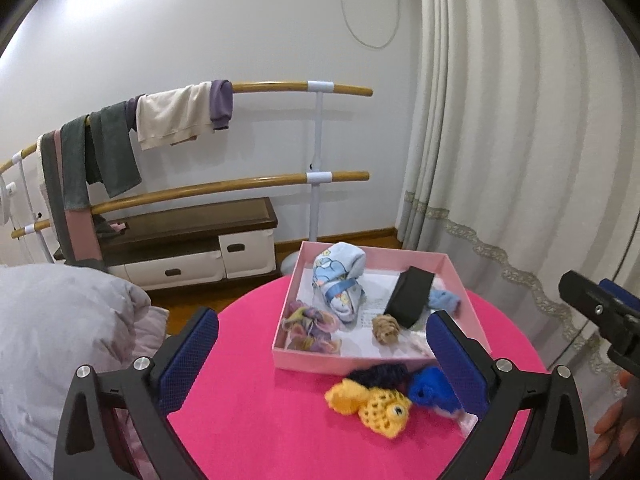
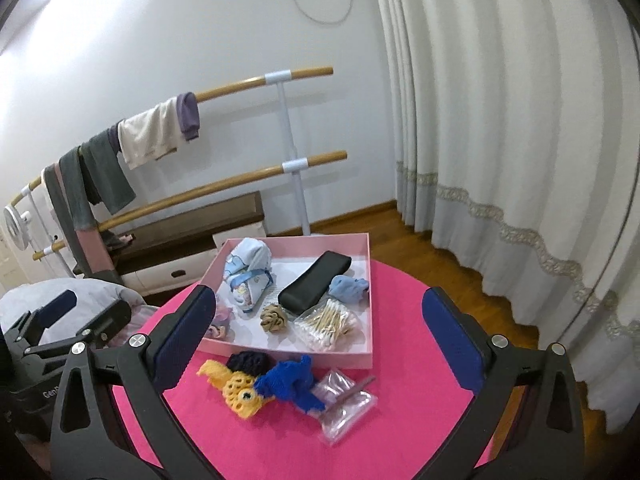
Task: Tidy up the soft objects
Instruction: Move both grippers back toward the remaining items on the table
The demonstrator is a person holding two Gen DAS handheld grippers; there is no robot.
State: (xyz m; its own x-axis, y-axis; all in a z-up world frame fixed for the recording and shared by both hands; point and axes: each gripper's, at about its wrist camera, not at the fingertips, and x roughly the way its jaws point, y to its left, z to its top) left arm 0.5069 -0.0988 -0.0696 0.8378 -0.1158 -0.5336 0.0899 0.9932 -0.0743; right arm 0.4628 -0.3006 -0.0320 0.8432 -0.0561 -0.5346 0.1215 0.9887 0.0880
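A: What's hard to read from where you stand?

B: In the left view your right finger covers the near right corner of the box (image 1: 460, 276), so the swabs (image 2: 326, 322) show only from the right wrist. Your left finger in the right view cuts off the scrunchie (image 1: 310, 326). The clear bag (image 2: 344, 404) is half under the blue toy (image 2: 294, 382), and what's inside it is too faint to tell.

A: And the soft things?

B: The pink cardboard box sits on your round pink worktop (image 1: 248, 360), and lying in it are a rolled printed cloth (image 1: 340, 280), a black oblong pouch (image 2: 314, 288), a crumpled pale blue cloth (image 2: 348, 288), a tan knotted ball (image 2: 273, 317) and the mottled scrunchie. Just in front of the box lie a yellow crocheted fish (image 1: 374, 404), a dark yarn bundle (image 2: 246, 360) and the blue knitted toy, all touching.

A: My fingers?

B: Your left gripper (image 1: 320, 364) is spread wide, nothing between the fingers. Your right gripper (image 2: 320, 344) is spread wide too, holding nothing.

A: Around me?

B: A grey quilt (image 1: 60, 328) at left, curtain (image 1: 520, 140) at right, towels (image 1: 172, 116) over a wooden rail (image 1: 280, 180) behind.
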